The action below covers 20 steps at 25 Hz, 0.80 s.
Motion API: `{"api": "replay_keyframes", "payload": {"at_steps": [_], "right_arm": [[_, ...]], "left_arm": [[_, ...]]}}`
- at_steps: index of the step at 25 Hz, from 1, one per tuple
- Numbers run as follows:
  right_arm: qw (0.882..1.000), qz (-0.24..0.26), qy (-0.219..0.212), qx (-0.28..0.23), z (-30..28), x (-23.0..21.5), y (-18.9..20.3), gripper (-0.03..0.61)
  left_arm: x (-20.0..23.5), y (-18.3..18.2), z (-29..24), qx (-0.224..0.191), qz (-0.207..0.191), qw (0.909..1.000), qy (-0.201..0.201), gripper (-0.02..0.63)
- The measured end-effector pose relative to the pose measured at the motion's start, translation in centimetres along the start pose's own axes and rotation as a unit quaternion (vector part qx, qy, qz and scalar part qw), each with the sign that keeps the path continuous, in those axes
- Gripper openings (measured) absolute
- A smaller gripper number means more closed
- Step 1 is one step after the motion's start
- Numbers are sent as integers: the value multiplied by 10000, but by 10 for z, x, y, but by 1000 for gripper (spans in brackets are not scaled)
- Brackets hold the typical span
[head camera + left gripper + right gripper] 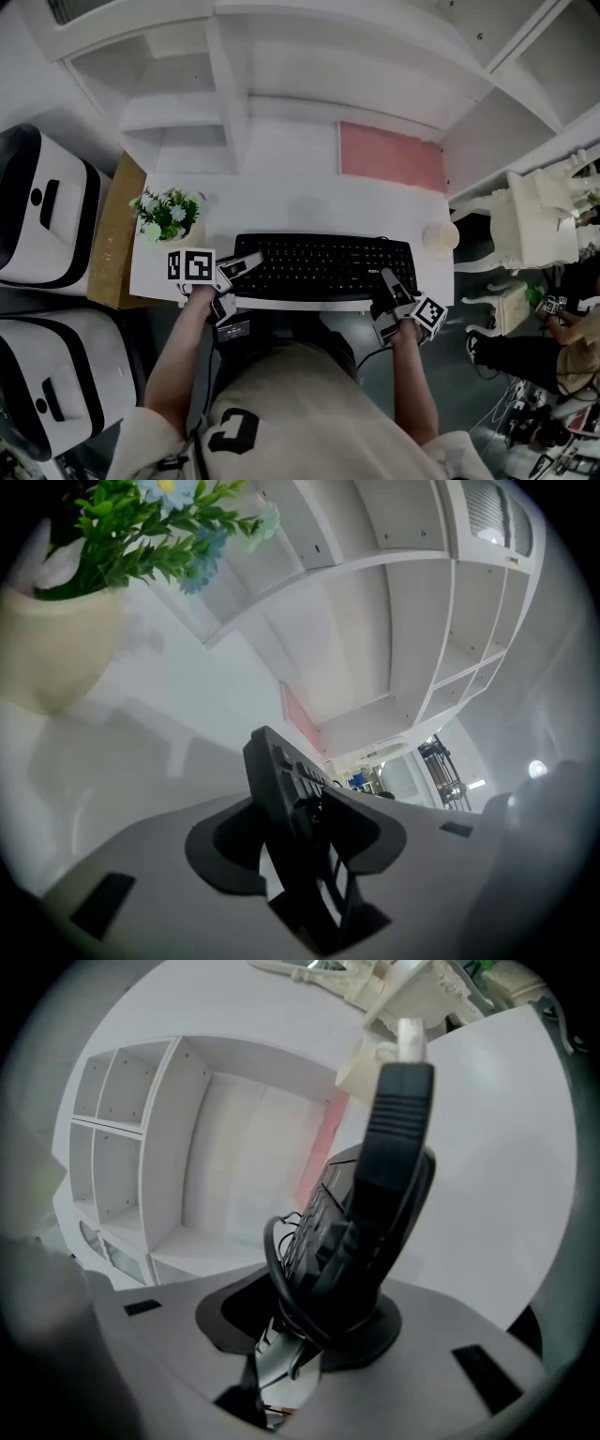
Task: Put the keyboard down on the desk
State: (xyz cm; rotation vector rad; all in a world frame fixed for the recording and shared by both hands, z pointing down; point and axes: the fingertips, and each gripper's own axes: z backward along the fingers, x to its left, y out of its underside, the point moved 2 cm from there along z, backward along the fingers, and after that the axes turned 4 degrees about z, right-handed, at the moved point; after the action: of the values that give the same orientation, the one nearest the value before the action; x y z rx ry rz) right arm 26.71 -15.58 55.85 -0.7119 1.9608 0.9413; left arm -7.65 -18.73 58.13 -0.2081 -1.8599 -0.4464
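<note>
The keyboard (319, 265) lies crosswise on the front part of the white tabletop (281, 202), with its long side along the near edge. Each of its short ends stands between the fingers of one gripper. The left gripper (242, 266) is at the left end and comes in from the front corner. In the left gripper view the end of the keyboard stands between the two fingers (366, 832), close to the right one. A thin light gap shows beside the other finger, so these fingers are a little wider than the keyboard and do not press on it. The right gripper (386, 283) is at the right end. In the right gripper view its fingers (375, 1326) are narrow and closed on that end, with the pads against both faces of the keyboard. A black cable (275, 1274) makes a loop just beside the held part. Whether the keyboard rests fully flat on the tabletop, I cannot tell from the head view. Behind the left end a small plant (169, 212) in a pale pot stands near the keyboard but apart from it. A cup (441, 235) stands behind the right corner, at the right edge of the tabletop. A pink mat (389, 157) lies further back, under the white shelves (234, 84).
</note>
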Motion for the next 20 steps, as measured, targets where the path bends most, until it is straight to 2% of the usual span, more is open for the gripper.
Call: {"api": "replay_keyframes", "payload": {"at_steps": [5, 11, 20], "right_arm": [[9995, -112, 80, 281, -37, -21, -34, 135], [9979, -248, -120, 579, 14, 34, 12, 135], [9925, -889, 182, 825, 8, 21, 9, 130]], "left_arm": [[13, -21, -36, -83, 205, 9995, -239, 178], [-44, 23, 53, -444, 139, 9972, -587, 183], [-46, 18, 45, -471, 178, 9961, -728, 187]]}}
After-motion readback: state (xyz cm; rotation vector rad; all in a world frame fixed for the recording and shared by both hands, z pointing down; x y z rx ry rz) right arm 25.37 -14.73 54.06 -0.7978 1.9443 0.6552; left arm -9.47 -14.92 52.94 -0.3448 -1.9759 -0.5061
